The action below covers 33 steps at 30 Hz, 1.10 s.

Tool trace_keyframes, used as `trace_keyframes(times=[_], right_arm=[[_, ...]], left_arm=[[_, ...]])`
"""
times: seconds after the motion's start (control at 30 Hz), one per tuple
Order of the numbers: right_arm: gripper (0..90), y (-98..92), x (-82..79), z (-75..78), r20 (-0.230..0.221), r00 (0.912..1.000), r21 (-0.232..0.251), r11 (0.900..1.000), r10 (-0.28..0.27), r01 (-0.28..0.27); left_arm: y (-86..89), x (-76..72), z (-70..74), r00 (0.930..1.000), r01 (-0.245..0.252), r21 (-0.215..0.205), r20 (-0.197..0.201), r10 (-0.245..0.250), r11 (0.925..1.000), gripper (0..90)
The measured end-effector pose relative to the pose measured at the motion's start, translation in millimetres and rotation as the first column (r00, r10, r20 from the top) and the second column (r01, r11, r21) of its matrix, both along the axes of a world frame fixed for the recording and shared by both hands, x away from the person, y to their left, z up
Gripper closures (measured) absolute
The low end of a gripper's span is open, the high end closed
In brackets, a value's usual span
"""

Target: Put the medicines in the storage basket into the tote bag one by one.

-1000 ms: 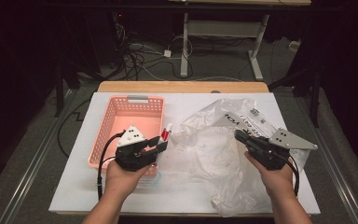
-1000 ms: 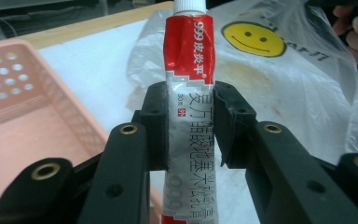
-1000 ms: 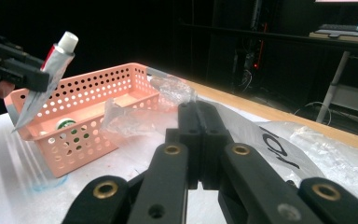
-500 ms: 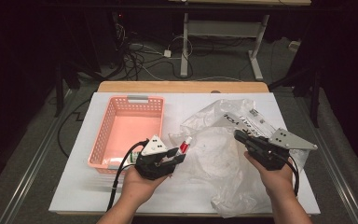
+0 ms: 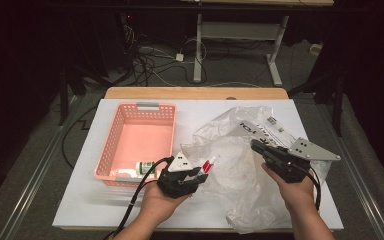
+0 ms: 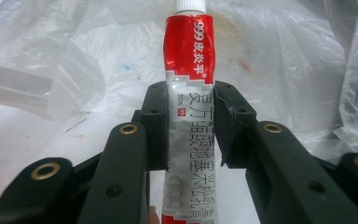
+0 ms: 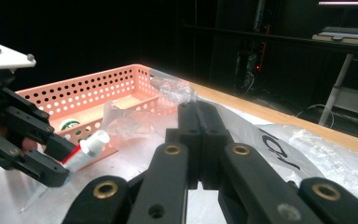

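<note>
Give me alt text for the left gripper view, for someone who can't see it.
The left gripper is clamped on a red and silver tube printed with Chinese text, its white cap pointing away from the camera. Behind it, a crumpled clear plastic bag lies across the white table.

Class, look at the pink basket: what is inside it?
Inside the pink basket lies one small white bottle with a green label, at its near end. The near wall hides part of the bottle.
</note>
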State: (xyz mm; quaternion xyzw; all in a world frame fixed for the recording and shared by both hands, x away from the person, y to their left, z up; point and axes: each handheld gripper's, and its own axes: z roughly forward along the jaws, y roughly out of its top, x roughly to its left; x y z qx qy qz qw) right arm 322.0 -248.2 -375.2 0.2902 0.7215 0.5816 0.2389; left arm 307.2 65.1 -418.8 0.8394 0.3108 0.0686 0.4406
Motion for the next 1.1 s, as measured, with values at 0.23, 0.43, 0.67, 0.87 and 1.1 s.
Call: trace_keyframes(times=[0.23,0.43,0.67,0.87,1.1], right_arm=[[90.0,1.2,-0.3,0.6,-0.002,1.0,0.002,1.0,-0.002,0.002],[90.0,2.1,1.0,0.2,0.002,1.0,0.001,1.0,0.003,-0.003],[90.0,0.8,2.0,1.5,0.004,1.0,0.011,1.0,0.001,-0.001],[90.0,-1.2,2.8,2.6,0.005,1.0,0.022,1.0,-0.005,0.005],[90.0,-3.7,5.0,2.4,0.002,0.9999,0.03,0.999,-0.011,0.01]], left_arm=[[-19.5,10.1,-3.9,0.9997,0.002,0.017,0.025,-0.003,0.9999,66.9],[-42.6,21.0,-3.1,0.9987,0.014,0.013,0.049,-0.014,0.9998,67.0],[-71.5,31.6,-4.1,0.9957,0.025,0.035,0.089,-0.028,0.9991,66.9],[-91.8,40.0,-8.2,0.9943,0.026,0.035,0.102,-0.029,0.9991,66.9],[-110.1,55.3,-15.9,0.9944,0.0,0.031,0.106,-0.003,0.9995,66.9]])
